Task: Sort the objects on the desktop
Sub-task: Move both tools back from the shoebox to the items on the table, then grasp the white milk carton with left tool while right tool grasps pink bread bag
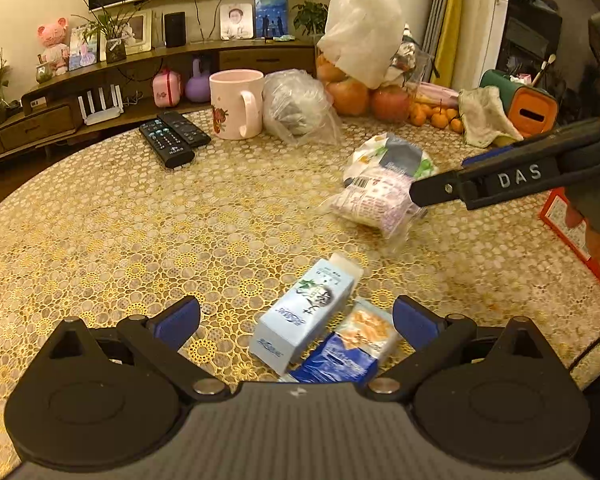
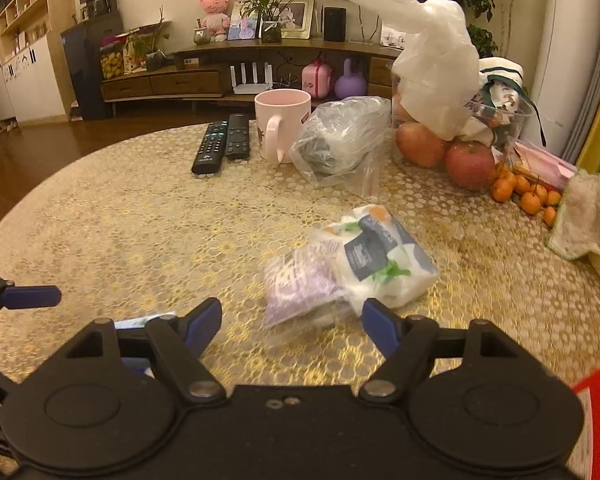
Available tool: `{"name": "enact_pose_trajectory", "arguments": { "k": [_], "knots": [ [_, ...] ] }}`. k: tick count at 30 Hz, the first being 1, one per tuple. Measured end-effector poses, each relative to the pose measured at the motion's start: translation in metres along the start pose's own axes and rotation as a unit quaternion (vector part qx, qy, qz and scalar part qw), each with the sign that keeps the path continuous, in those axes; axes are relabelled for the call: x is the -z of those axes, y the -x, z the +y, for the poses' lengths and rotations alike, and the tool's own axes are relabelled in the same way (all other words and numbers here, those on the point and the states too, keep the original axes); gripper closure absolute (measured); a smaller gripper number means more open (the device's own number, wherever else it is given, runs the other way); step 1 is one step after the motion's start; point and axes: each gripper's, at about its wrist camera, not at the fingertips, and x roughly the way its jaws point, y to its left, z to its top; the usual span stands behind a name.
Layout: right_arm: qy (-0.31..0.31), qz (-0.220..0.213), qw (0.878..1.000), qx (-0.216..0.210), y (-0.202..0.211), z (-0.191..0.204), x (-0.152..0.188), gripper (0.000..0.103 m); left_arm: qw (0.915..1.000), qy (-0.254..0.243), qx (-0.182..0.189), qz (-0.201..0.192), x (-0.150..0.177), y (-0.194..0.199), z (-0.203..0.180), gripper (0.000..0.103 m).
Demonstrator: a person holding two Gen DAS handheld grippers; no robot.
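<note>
left gripper (image 1: 296,320) open over blue carton (image 1: 304,312) | right gripper (image 2: 292,320) open

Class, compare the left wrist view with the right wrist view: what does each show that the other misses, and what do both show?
Only the left wrist view shows the blue snack packet and the orange and green box. Only the right wrist view shows the tall shelf unit. Both show the pink mug, the two remotes, the apples and the light blue carton.
</note>
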Motion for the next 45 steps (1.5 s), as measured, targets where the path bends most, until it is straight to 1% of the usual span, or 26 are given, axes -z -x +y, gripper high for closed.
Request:
{"name": "enact_pose_trajectory", "arguments": {
  "k": [7, 9, 11, 14, 16, 21, 24, 25, 30, 33, 34, 36, 41, 43, 45],
  "knots": [
    [0.014, 0.008, 1.000, 0.012, -0.032, -0.004, -0.009, 0.025, 1.0000, -0.004, 0.004, 0.006, 0.000, -0.021, 0.009, 0.000],
    [0.021, 0.011, 1.000, 0.014, -0.039, -0.003, -0.010, 0.025, 1.0000, -0.004, 0.000, 0.005, 0.001, -0.026, 0.013, 0.000],
    [0.029, 0.014, 0.999, 0.010, -0.044, -0.001, -0.010, 0.025, 0.9999, -0.006, 0.010, 0.007, 0.003, -0.031, 0.014, 0.000],
    [0.041, 0.020, 0.999, 0.004, -0.052, 0.001, -0.007, 0.025, 0.9998, -0.016, 0.011, 0.006, 0.005, -0.037, 0.011, 0.000],
    [0.052, 0.021, 0.998, 0.011, -0.056, 0.003, -0.006, 0.025, 0.9998, -0.020, 0.010, 0.003, 0.005, -0.041, 0.011, 0.001],
    [0.055, 0.029, 0.998, 0.013, -0.066, 0.000, -0.003, 0.025, 0.9998, -0.013, 0.014, 0.001, 0.004, -0.048, 0.014, 0.002],
    [0.058, 0.031, 0.998, 0.015, -0.069, 0.000, -0.001, 0.024, 0.9997, -0.013, 0.020, 0.002, 0.005, -0.051, 0.014, 0.008],
    [0.058, 0.032, 0.998, 0.014, -0.070, 0.000, -0.001, 0.024, 0.9997, -0.014, 0.021, 0.003, 0.006, -0.052, 0.014, 0.013],
    [0.055, 0.041, 0.998, 0.015, -0.074, -0.001, 0.002, 0.025, 0.9994, -0.016, 0.031, -0.003, 0.008, -0.051, 0.012, 0.029],
    [0.059, 0.041, 0.997, 0.017, -0.073, -0.001, 0.003, 0.027, 0.9986, -0.027, 0.043, -0.008, 0.009, -0.047, 0.007, 0.048],
    [0.061, 0.041, 0.997, 0.017, -0.073, 0.000, 0.003, 0.029, 0.9985, -0.030, 0.045, -0.007, 0.008, -0.047, 0.006, 0.049],
    [0.065, 0.040, 0.997, 0.019, -0.071, 0.001, 0.003, 0.037, 0.9985, -0.032, 0.043, -0.007, 0.008, -0.047, 0.004, 0.051],
    [0.066, 0.039, 0.997, 0.016, -0.067, 0.003, 0.003, 0.041, 0.9985, -0.032, 0.043, -0.007, 0.007, -0.046, 0.001, 0.056],
    [0.068, 0.039, 0.997, 0.017, -0.065, 0.004, 0.003, 0.043, 0.9987, -0.032, 0.040, -0.008, 0.006, -0.045, 0.001, 0.065],
    [0.070, 0.038, 0.997, 0.015, -0.062, 0.005, 0.002, 0.044, 0.9988, -0.025, 0.041, -0.005, 0.004, -0.045, 0.002, 0.071]
  ]
}}
